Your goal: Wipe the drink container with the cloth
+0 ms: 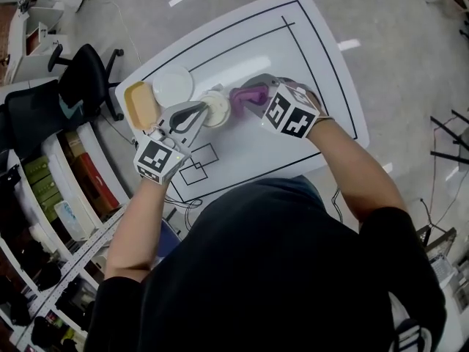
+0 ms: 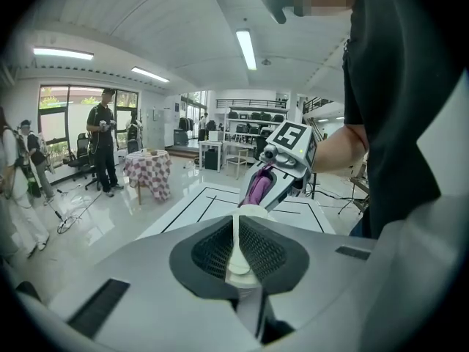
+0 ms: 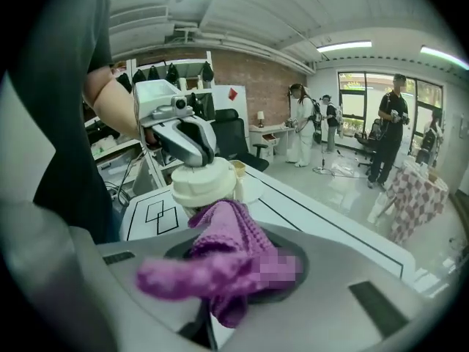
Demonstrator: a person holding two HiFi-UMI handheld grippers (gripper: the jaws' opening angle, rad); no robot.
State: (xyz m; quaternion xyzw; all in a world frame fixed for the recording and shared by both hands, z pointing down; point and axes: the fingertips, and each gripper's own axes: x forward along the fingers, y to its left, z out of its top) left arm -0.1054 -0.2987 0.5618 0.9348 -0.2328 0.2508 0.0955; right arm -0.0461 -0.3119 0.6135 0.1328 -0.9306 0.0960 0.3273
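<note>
A cream drink container (image 1: 217,109) stands on the white table (image 1: 308,57), seen from above. My left gripper (image 1: 198,112) is shut on its rim (image 2: 239,248), holding it. In the right gripper view the container (image 3: 202,183) rises just beyond the purple cloth (image 3: 223,259). My right gripper (image 1: 245,100) is shut on that cloth (image 1: 242,97), which lies against the container's right side. The cloth (image 2: 258,185) also shows in the left gripper view between the right gripper's jaws.
A white round lid or plate (image 1: 173,86) and a yellow container (image 1: 141,105) lie at the table's left end. Office chairs (image 1: 84,79) and shelving (image 1: 58,189) stand left of the table. People stand in the room beyond (image 2: 101,141).
</note>
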